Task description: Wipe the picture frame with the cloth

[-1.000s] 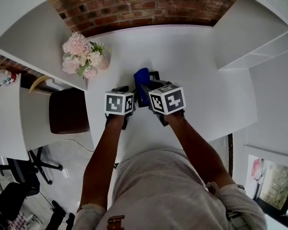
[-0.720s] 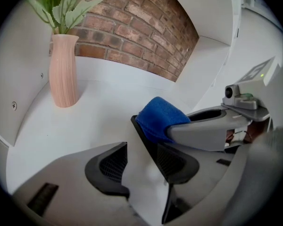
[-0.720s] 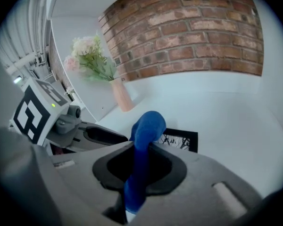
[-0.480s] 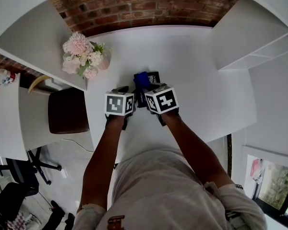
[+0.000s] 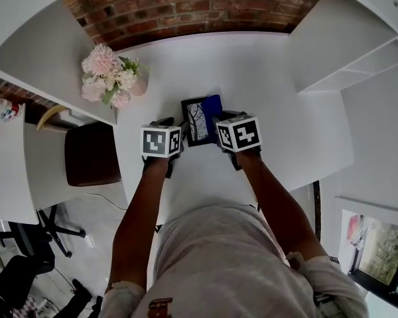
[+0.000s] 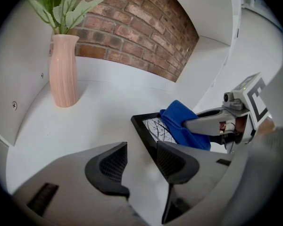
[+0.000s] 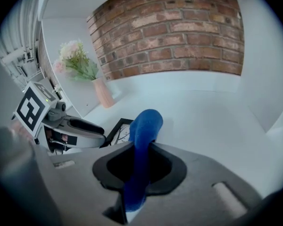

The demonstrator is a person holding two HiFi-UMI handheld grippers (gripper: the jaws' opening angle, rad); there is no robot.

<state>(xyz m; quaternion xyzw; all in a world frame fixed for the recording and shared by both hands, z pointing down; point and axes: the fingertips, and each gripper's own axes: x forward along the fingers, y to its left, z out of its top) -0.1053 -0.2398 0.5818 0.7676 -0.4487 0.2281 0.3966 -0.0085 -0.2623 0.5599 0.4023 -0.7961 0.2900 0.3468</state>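
Note:
A black picture frame [image 5: 198, 122] with a branch print lies flat on the white desk [image 5: 272, 98]. My right gripper [image 5: 221, 116] is shut on a blue cloth [image 5: 214, 104], which rests on the frame's right part. In the right gripper view the cloth [image 7: 144, 126] stands up from the shut jaws, with the frame [image 7: 119, 130] just past it. My left gripper [image 6: 137, 166] is open at the frame's left edge [image 6: 146, 126], and that black edge runs in beside its right finger [image 6: 174, 161]. The cloth [image 6: 181, 126] covers the frame's far side there.
A pink vase of flowers [image 5: 113, 78] stands at the desk's back left, against the brick wall [image 5: 199, 5]. White shelving [image 5: 358, 58] rises at the right. A brown chair [image 5: 93, 154] sits left of the desk.
My right gripper has swept the cloth rightward across the frame, uncovering the print. The left gripper has stayed at the frame's left edge.

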